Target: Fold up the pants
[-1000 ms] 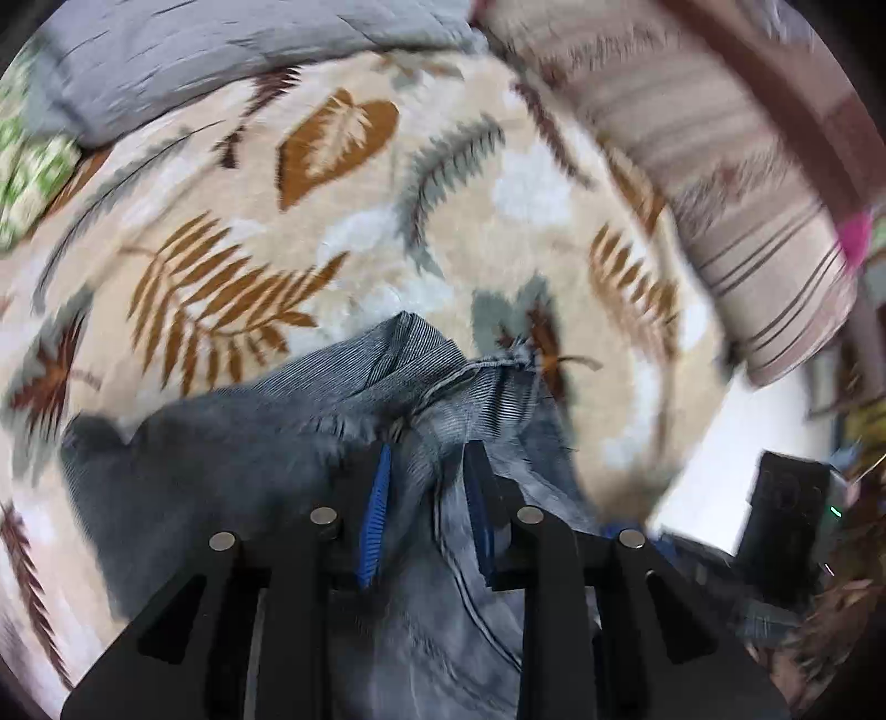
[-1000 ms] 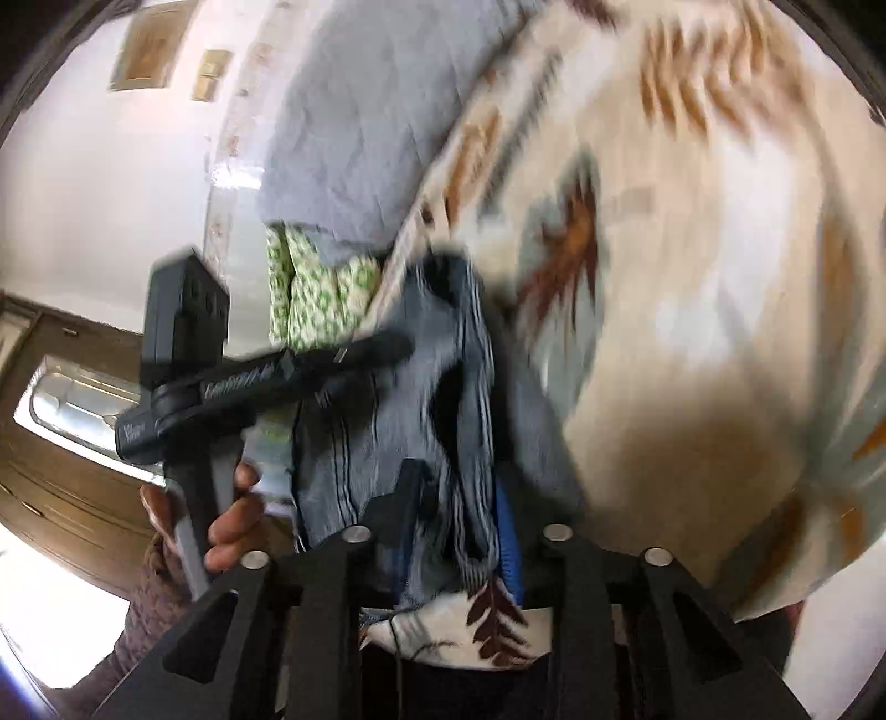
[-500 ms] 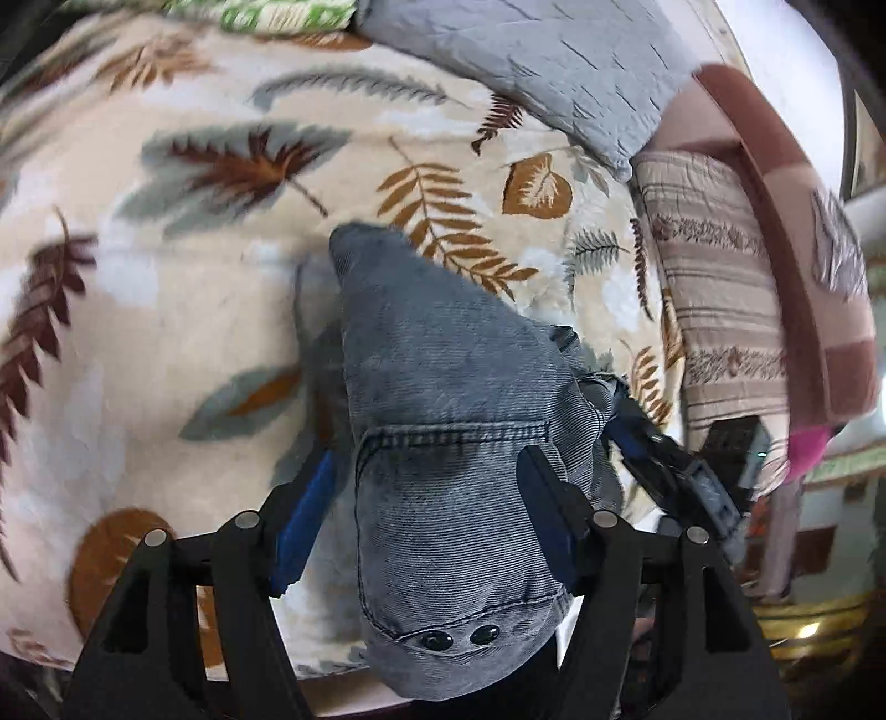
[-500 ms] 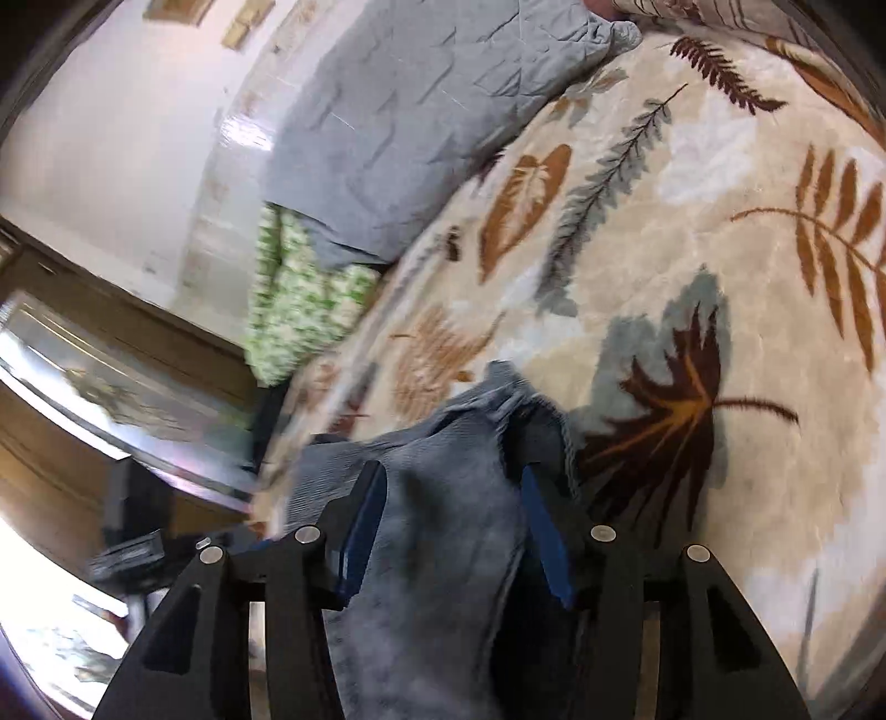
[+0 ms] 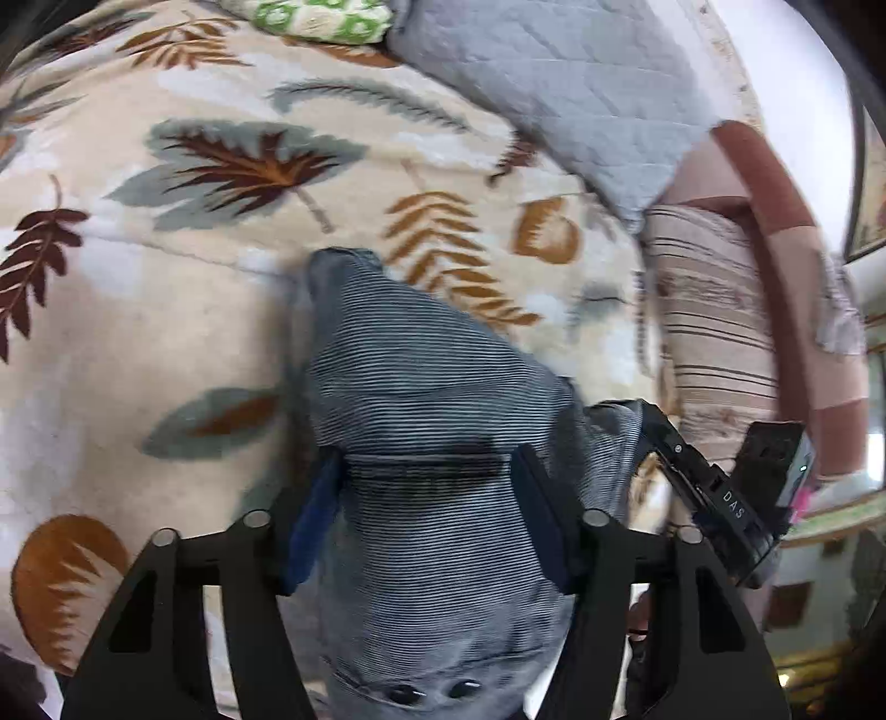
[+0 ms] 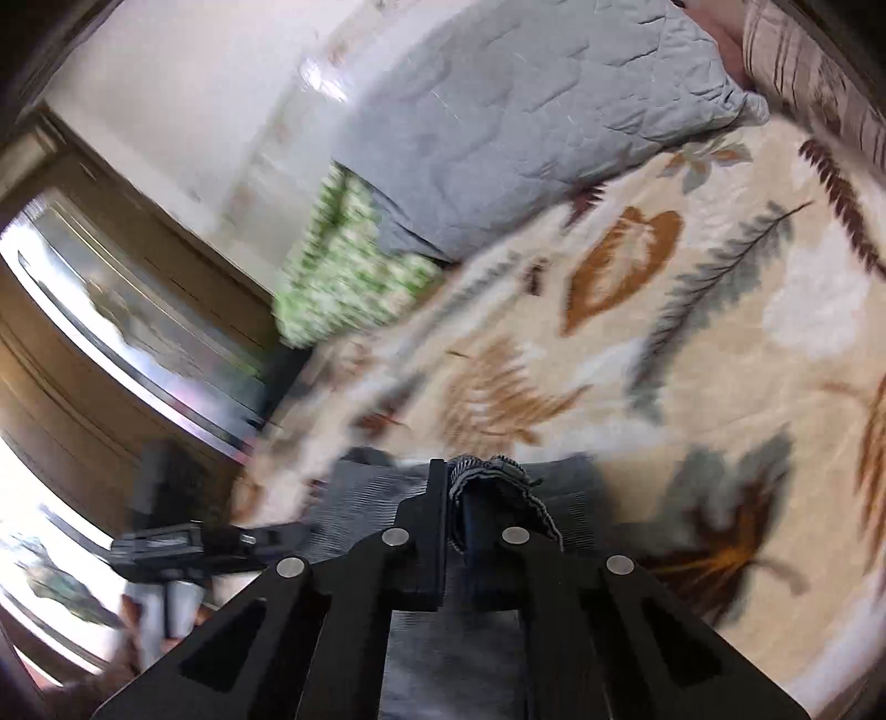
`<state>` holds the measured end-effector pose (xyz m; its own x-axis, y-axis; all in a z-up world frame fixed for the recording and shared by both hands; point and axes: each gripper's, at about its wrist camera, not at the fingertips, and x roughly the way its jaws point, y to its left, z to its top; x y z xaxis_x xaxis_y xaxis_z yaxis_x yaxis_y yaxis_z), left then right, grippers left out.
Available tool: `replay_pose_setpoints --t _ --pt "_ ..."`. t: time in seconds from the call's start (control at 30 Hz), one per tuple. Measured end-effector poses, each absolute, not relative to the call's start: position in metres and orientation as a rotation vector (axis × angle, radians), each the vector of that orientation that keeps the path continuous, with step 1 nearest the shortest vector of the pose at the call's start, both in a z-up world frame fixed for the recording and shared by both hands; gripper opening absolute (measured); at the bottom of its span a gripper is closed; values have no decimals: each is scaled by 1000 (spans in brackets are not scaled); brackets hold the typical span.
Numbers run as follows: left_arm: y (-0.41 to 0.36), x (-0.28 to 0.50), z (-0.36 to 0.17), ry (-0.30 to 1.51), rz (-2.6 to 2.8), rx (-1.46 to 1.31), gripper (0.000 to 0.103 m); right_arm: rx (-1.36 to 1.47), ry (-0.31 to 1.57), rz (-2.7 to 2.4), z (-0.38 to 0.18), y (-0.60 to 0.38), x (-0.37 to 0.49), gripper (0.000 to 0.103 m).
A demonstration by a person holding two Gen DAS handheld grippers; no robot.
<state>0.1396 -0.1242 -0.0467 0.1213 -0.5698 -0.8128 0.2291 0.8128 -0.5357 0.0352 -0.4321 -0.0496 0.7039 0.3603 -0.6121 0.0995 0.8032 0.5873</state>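
The grey denim pants (image 5: pixel 421 421) lie on a leaf-patterned blanket (image 5: pixel 166 310), one leg stretching away from me. My left gripper (image 5: pixel 426 498) is open, its jaws wide on either side of the waistband, with two dark buttons (image 5: pixel 429 692) near the lower edge. My right gripper (image 6: pixel 470 498) is shut on a bunched edge of the pants (image 6: pixel 498 476). The right gripper also shows at the right of the left wrist view (image 5: pixel 692 482), at the pants' side.
A grey quilted pillow (image 5: pixel 554 94), a green patterned cloth (image 5: pixel 321 16) and a striped brown pillow (image 5: pixel 720 332) lie at the far side of the bed. A wooden cabinet with glass (image 6: pixel 111 343) stands to the left. The left gripper's body shows in the right wrist view (image 6: pixel 183 543).
My right gripper has closed on the pants' edge; it was open half a second ago. My left gripper stays open over the waistband and has moved slightly closer.
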Motion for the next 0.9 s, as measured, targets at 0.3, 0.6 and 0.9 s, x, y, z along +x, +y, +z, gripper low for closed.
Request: replay_pose_setpoints --t 0.3,0.6,0.9 --pt "-138 140 -82 1322 -531 -196 65 576 874 80 -97 -437 40 3" --pt "-136 139 -81 1300 -496 -187 72 643 882 74 -103 -444 39 7" --pt "-126 100 -46 1235 -501 -133 71 662 850 122 -62 -426 -8 39"
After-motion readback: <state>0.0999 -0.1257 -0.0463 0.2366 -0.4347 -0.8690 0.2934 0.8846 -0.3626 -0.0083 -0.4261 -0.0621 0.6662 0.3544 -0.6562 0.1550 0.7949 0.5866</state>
